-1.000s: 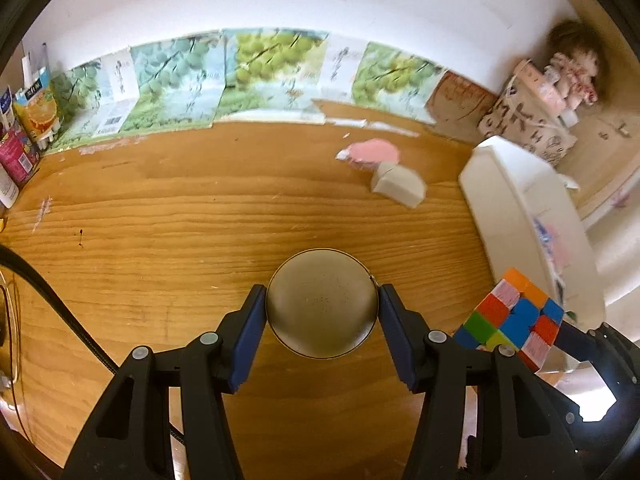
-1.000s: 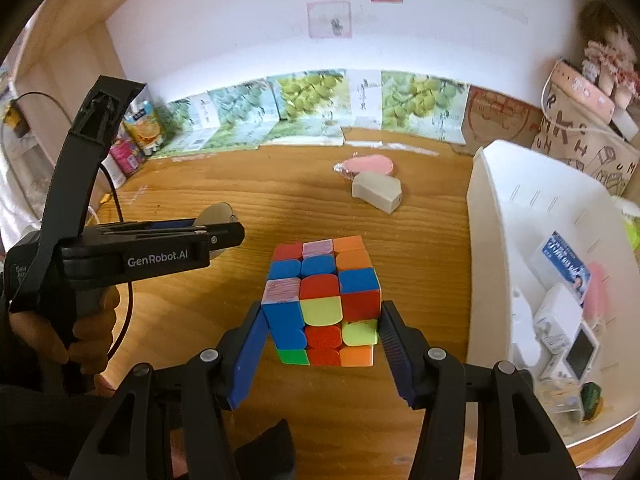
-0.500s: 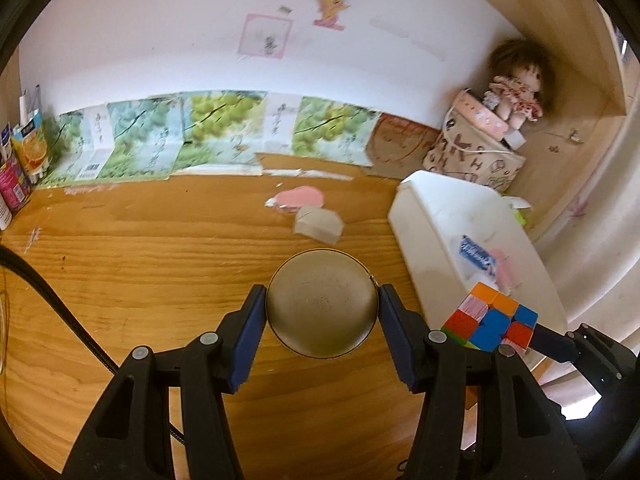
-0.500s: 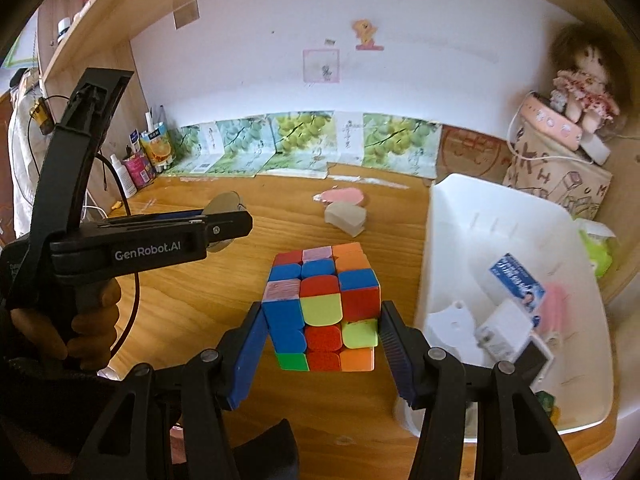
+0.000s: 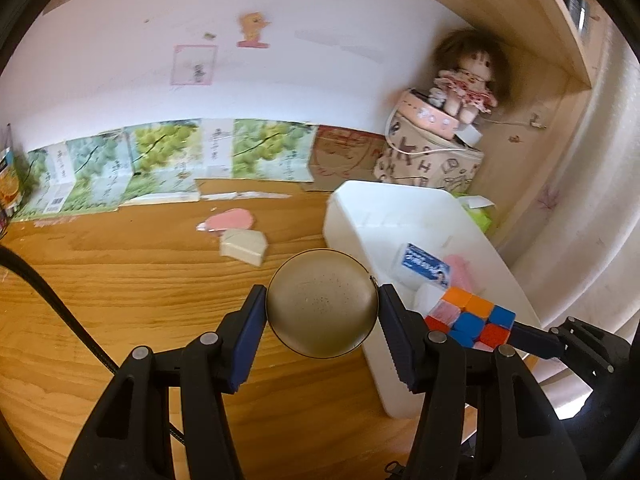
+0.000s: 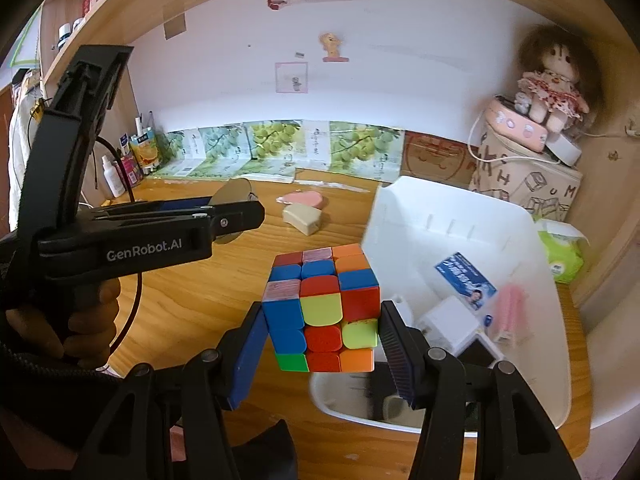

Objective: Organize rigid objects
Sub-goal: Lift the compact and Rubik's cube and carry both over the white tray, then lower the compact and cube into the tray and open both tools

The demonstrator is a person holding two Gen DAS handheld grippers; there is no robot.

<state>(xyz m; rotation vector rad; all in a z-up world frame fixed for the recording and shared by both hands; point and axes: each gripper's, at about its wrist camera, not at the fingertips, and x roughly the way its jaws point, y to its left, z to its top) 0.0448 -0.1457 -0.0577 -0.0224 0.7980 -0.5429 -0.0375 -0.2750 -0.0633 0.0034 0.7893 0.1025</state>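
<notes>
Left tool (image 5: 322,304) pinches a round tin (image 5: 322,303) above the table (image 5: 120,280), just beside the bin (image 5: 384,208); right tool (image 6: 323,320) pinches the cube (image 6: 323,306) over the bin's near rim.

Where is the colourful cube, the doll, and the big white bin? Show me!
cube (image 6: 324,308), right wrist view, on its yellow middle square.
doll (image 6: 554,88), right wrist view, on its dress.
white bin (image 6: 404,208), right wrist view, on its bare inner wall.
</notes>
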